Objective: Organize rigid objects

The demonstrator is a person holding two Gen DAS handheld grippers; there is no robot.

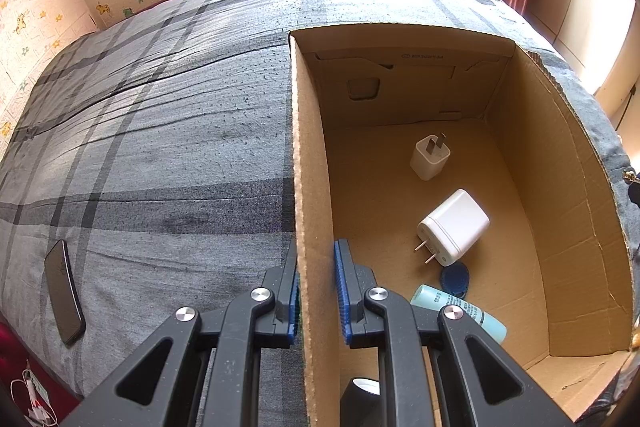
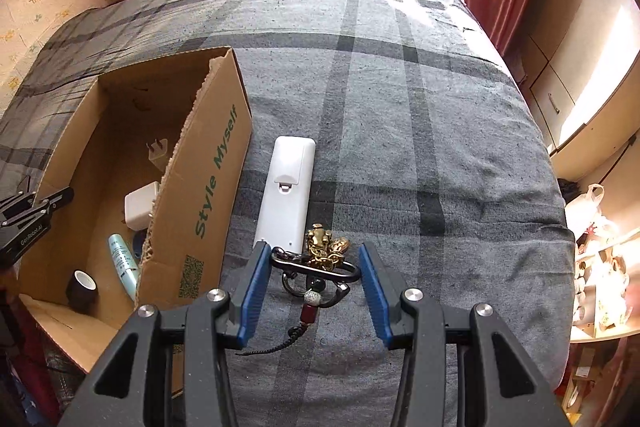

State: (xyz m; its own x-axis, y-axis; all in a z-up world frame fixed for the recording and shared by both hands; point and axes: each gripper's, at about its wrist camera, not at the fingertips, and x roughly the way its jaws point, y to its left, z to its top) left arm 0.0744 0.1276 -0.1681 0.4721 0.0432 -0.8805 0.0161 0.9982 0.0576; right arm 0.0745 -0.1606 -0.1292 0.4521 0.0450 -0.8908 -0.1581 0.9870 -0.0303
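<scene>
Brass-coloured keychain (image 2: 320, 259): dark carabiner ring with gold charm, bead and black cord; sits crosswise between the right gripper's (image 2: 316, 291) blue pads, both ends of the ring touching them, jaws partly open and clamped on it.
White remote (image 2: 286, 187): face down on the bed just beyond the keychain, beside the box.
Cardboard box (image 1: 312, 187): open-topped, on the grey plaid bedspread (image 1: 160, 147).
Box contents: small white plug (image 1: 430, 157), larger white charger (image 1: 454, 227), blue disc (image 1: 455, 279), pale blue tube (image 1: 460, 311), black tape roll (image 2: 82, 289).
Left gripper (image 1: 316, 291): closed tight on the box's side wall.
Black phone (image 1: 64, 291): on the bedspread, well apart from the box.
</scene>
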